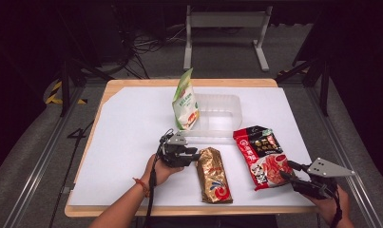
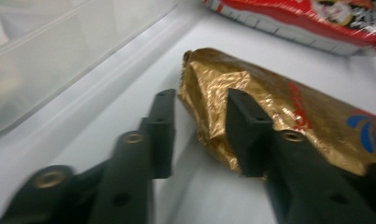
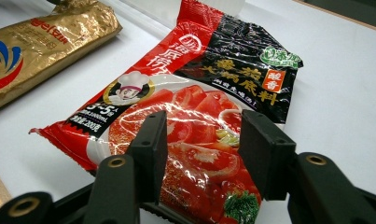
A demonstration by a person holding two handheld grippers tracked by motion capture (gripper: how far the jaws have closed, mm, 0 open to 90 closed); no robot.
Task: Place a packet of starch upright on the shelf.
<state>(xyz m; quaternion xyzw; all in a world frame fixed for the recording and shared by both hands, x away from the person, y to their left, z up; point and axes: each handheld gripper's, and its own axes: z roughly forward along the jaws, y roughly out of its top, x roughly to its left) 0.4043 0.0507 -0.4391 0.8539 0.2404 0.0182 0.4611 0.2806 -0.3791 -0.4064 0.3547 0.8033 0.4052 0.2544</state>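
Hovering with jaws apart and clamped on nothing: left claw, its pads at either side of the crumpled top end of the long gold foil packet with the red and blue emblem, not pressing it (in the left gripper view, one jaw over the foil and the other over bare sheet). Lying flat right at that claw's tips and stretching away beside it, lengthwise on the white table sheet.

Likewise parted and gripping nothing: right claw, jaws framing the near end of the flat red and black plastic soup-base packet printed with tomatoes, directly in front of it on the sheet.

Farther out beyond the left claw: a clear rectangular plastic tub, with a green and white pouch standing upright at the tub's end nearest that claw (inside or merely leaning on the wall, cannot tell).

Judged as packing packets into the tub: at most one of three dealt with, the green and white pouch. Gold and red packets not yet lifted, so both left to grasp, carry over and drop in.

Counted: three packets (one gold, one red and black, one green and white), one tub, two claws.
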